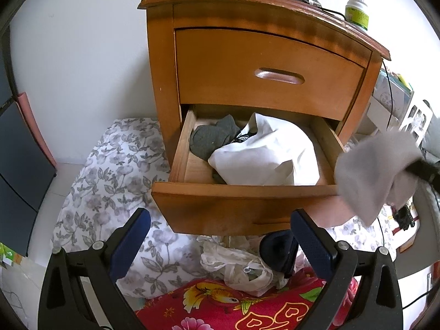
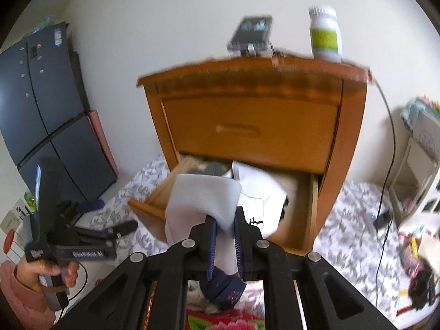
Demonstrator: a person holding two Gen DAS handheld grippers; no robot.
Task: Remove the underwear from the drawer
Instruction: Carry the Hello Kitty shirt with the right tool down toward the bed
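orange-brown wooden two-drawer nightstand (image 1: 264, 63) stands against a plain white wall, straight ahead of both tongs. its bottom drawer (image 1: 247, 192) is pulled out just beyond the left tongs (image 1: 220, 236), whose jaws are spread wide w/ nothing btwn them. below them: grey-floral white bedding (image 1: 110, 192), a red flowered blanket (image 1: 247, 308), a crumpled clear plastic bag (image 1: 239, 269). right tongs (image 2: 224, 236) are narrowed, clamping a pale grey ribbed underwear piece (image 2: 203, 198) that hangs in front of the drawer, clear of it. dark grey cloth (image 1: 211, 137) and a white fabric bag (image 1: 264, 156) remain inside. dark blue fridge (image 2: 49, 110) far left. white pill bottle w/ green label (image 2: 326, 35) on top; text unreadable. left tool's handle reads "gen robot ai", blurry.
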